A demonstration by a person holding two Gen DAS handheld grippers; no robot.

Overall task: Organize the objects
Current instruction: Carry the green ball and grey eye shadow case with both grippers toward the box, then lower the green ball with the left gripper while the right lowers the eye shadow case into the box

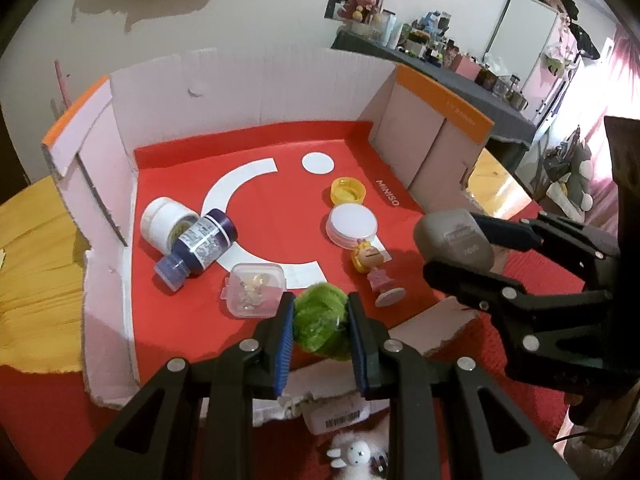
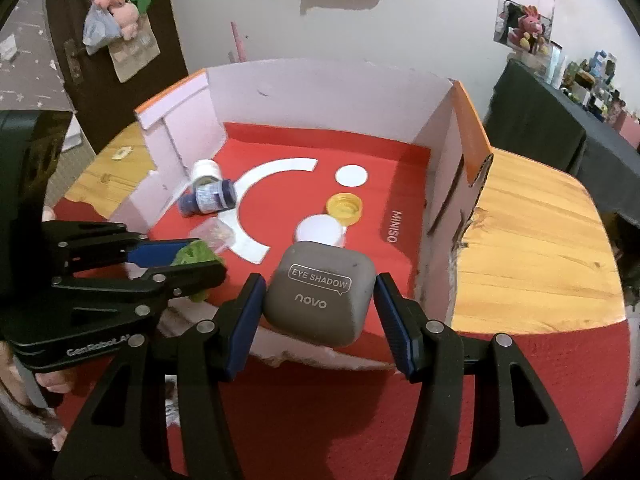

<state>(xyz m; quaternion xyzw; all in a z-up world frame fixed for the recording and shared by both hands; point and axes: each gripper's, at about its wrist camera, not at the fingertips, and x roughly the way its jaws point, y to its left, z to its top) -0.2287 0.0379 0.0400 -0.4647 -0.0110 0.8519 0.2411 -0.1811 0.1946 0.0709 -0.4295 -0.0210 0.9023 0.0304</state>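
Note:
My left gripper (image 1: 320, 316) is shut on a fuzzy green plush ball (image 1: 319, 322), held over the near edge of the cardboard box (image 1: 256, 92). My right gripper (image 2: 320, 300) is shut on a grey eye shadow case (image 2: 320, 292), also at the box's near edge, to the right of the left gripper (image 2: 200, 268). On the box's red floor lie a white jar (image 1: 162, 220), a dark blue bottle (image 1: 200, 246), a small clear plastic box (image 1: 254, 288), a yellow lid (image 1: 347, 191), a white round lid (image 1: 352, 224) and a little doll figure (image 1: 374, 270).
The box sits on a wooden table (image 2: 532, 248) with a red cloth (image 2: 320, 412) in front. A white fluffy toy (image 1: 354, 456) and a barcode label (image 1: 336, 418) lie on the cloth under my left gripper. A dark shelf of clutter (image 1: 440, 60) runs along the right wall.

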